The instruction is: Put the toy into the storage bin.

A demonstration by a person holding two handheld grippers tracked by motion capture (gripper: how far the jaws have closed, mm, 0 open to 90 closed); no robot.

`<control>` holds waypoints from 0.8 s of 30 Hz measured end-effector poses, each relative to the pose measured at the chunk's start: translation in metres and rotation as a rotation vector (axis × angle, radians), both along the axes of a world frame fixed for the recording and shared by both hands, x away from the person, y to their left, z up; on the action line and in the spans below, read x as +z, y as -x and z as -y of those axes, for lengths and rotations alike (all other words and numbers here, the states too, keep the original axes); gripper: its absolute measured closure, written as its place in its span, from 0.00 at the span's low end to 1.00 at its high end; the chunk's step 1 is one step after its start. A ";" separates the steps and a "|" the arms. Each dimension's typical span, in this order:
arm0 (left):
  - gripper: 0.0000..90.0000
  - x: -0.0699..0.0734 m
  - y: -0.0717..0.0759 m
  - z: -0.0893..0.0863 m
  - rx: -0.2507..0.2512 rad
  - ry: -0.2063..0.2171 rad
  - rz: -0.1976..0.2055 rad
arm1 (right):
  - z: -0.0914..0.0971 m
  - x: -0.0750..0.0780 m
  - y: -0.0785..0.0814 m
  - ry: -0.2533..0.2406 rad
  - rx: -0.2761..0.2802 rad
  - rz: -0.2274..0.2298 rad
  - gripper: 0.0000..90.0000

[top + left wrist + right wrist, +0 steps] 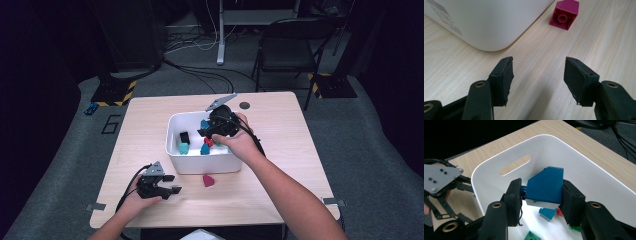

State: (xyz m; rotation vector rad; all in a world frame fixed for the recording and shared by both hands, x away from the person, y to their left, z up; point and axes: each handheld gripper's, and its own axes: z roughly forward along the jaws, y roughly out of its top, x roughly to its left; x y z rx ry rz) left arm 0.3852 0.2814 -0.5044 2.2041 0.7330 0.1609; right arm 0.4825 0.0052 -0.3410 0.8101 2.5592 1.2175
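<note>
1. The jaws of the right gripper (541, 202) are clamped on a dark blue plastic building block with a slanted top (545, 186), one pad against each of its sides.
2. That block hangs in the jaws above the inside of the white plastic bin with a slot handle (544, 147), clear of the pieces lying on the bin's floor.
3. Below it lie a smaller teal block (547, 213), a red piece (559, 212) and a green piece (531, 236), all loose on the floor of the bin.
4. In the high view the right gripper (220, 125) sits over the far right part of the bin (200, 165), which stands in the middle of the light wooden desk (280, 120).
5. The jaws of the left gripper (537, 80) stand apart with nothing between them, low over the bare desk near the bin's rounded corner.
6. A magenta plastic block with a sloped end (564, 13) lies on the desk just beside the bin's near wall, ahead of the left gripper and apart from it.
</note>
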 end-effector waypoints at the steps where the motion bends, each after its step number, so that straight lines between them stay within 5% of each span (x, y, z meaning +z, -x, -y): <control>1: 0.45 0.000 0.000 0.000 -0.001 0.000 0.000 | -0.002 -0.001 -0.002 0.001 0.003 0.000 0.62; 11: 0.45 0.001 0.000 -0.001 -0.002 -0.002 -0.001 | -0.031 -0.014 -0.027 0.024 0.035 0.009 0.62; 24: 0.45 0.000 0.000 -0.002 0.005 0.009 0.010 | -0.058 -0.043 -0.044 0.076 0.042 -0.035 0.61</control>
